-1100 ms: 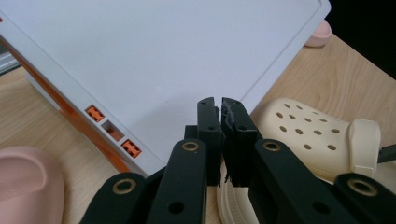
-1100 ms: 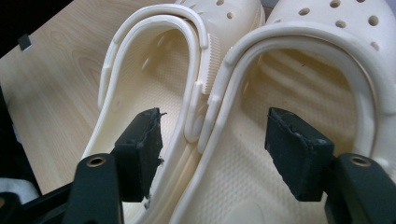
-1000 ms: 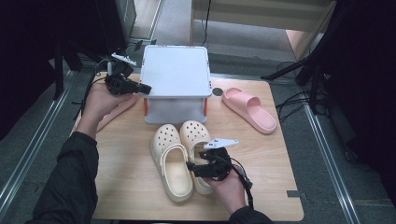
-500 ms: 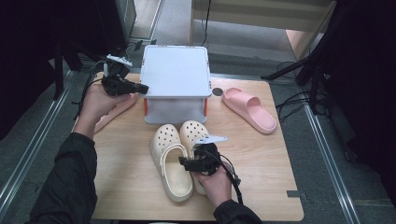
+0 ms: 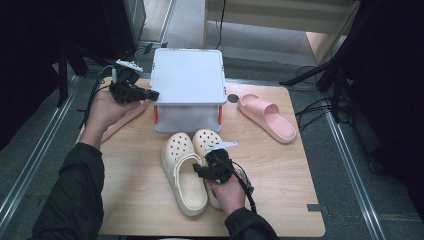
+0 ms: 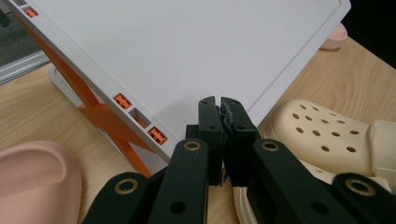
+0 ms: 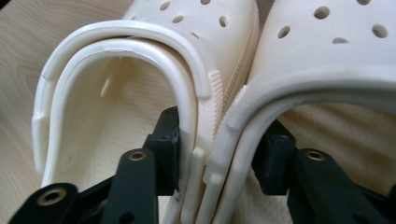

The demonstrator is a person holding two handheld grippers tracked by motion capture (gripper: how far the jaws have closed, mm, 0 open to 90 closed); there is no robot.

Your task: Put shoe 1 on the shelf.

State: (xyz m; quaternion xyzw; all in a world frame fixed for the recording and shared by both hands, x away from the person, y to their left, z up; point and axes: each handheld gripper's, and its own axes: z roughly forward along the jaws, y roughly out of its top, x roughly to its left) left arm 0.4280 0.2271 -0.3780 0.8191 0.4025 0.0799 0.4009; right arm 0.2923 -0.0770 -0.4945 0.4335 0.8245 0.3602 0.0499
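The right gripper (image 7: pixel 217 154) has one jaw inside each of the two cream clogs (image 5: pixel 190 170), with their touching inner walls between the jaws, near the front of the wooden table (image 5: pixel 135 200). The left gripper (image 6: pixel 219 112) is clenched, empty, beside the white stand (image 5: pixel 187 82)

Lab-like recording space, bare wooden table (image 5: pixel 280 200), grey floor, black drapes, trailing cables (image 5: pixel 320 107)

Matt foam-like cream clogs (image 7: pixel 187 70) lie on a smooth pale wood-grain table (image 5: pixel 280 165).
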